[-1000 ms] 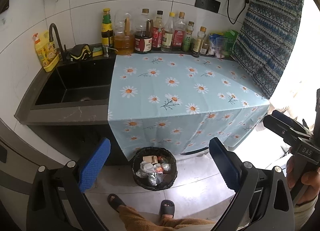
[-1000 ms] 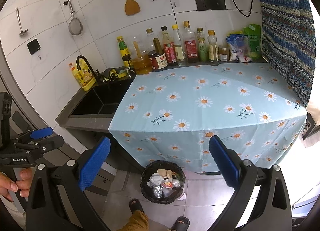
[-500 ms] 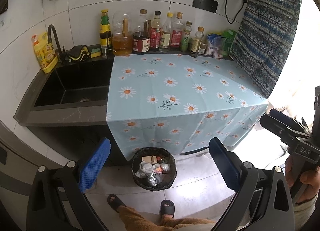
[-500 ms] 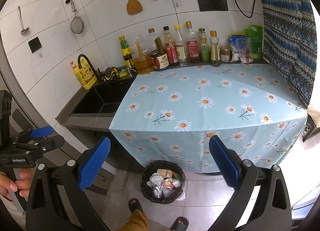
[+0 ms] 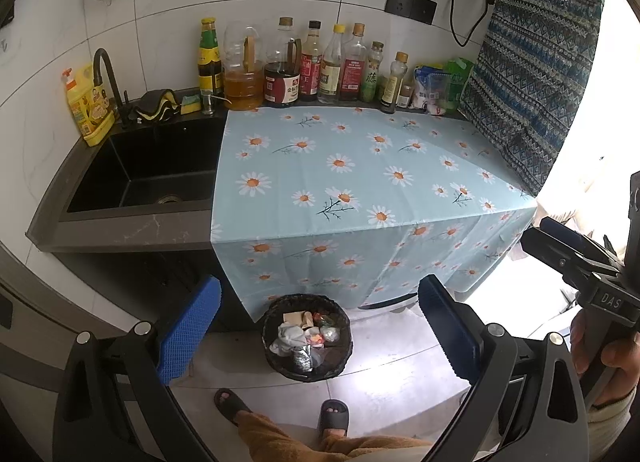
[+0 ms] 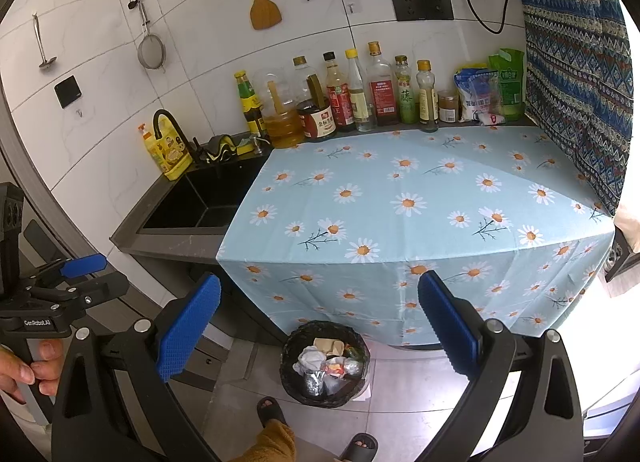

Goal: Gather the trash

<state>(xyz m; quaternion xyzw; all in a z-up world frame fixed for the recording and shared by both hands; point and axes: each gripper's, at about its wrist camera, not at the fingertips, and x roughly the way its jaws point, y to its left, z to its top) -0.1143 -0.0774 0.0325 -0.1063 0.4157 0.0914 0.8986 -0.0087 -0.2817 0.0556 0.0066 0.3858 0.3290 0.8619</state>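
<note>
A black mesh bin (image 5: 272, 354) stands on the floor in front of the counter, holding crumpled paper, foil and wrappers (image 5: 304, 338). It also shows in the right wrist view (image 6: 288, 382) with the same trash (image 6: 328, 366). My left gripper (image 5: 318, 326) is open and empty, held high above the bin. My right gripper (image 6: 320, 326) is open and empty, also high above the bin. The counter's blue daisy cloth (image 5: 360, 169) carries no loose trash.
A black sink (image 5: 148, 165) lies left of the cloth, with a yellow soap bottle (image 5: 86, 105). Sauce and oil bottles (image 5: 312, 61) and packets (image 5: 436, 89) line the back wall. A patterned cloth (image 5: 532, 73) hangs at the right. The person's slippered feet (image 5: 280, 410) stand near the bin.
Both views have drifted slightly; the counter and bin sit a little lower or shifted in frame. Both grippers stay open and empty.
</note>
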